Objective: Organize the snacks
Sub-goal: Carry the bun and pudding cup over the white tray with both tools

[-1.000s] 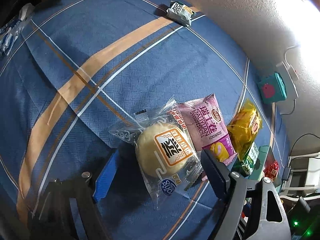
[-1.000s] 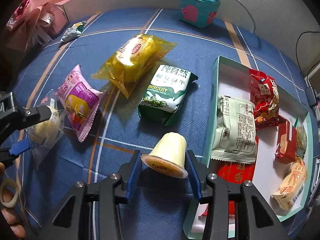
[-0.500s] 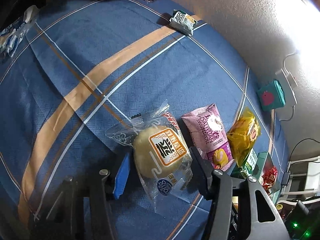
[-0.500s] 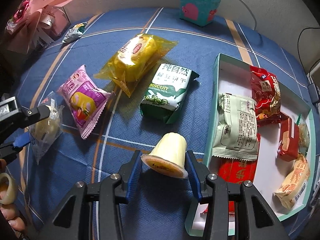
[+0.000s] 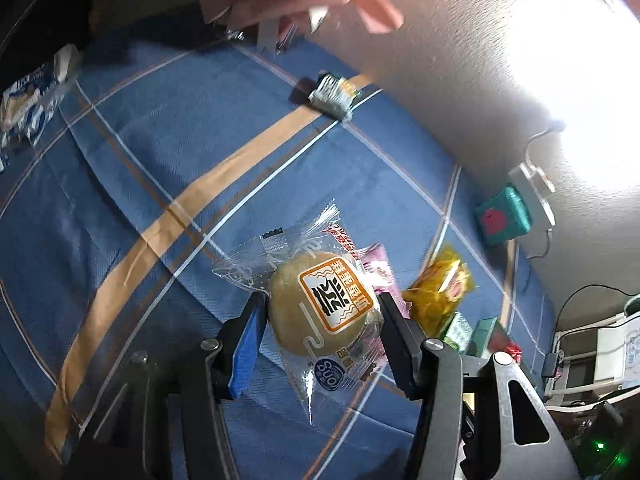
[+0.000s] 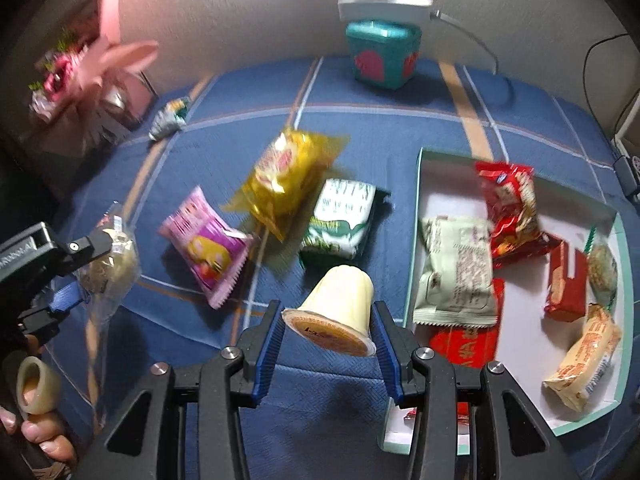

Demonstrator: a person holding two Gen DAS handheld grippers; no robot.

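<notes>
Risk of slipping: left hand-held gripper [image 5: 320, 320] clamping round bun in slick clear wrapper [image 5: 320, 304]; right hand-held gripper [image 6: 328, 324] pinching tapered yellow jelly cup [image 6: 336, 308].

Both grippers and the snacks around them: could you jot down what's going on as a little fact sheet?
left gripper: shut on the round bun in a clear wrapper, lifted off the cloth
right gripper: shut on the pale jelly cup, lid facing the camera
surface: blue plaid cloth
box: holds the red packets, the pale green packet and the beige ones
loose on cloth: pink packet, yellow packet, green biscuit pack
</notes>
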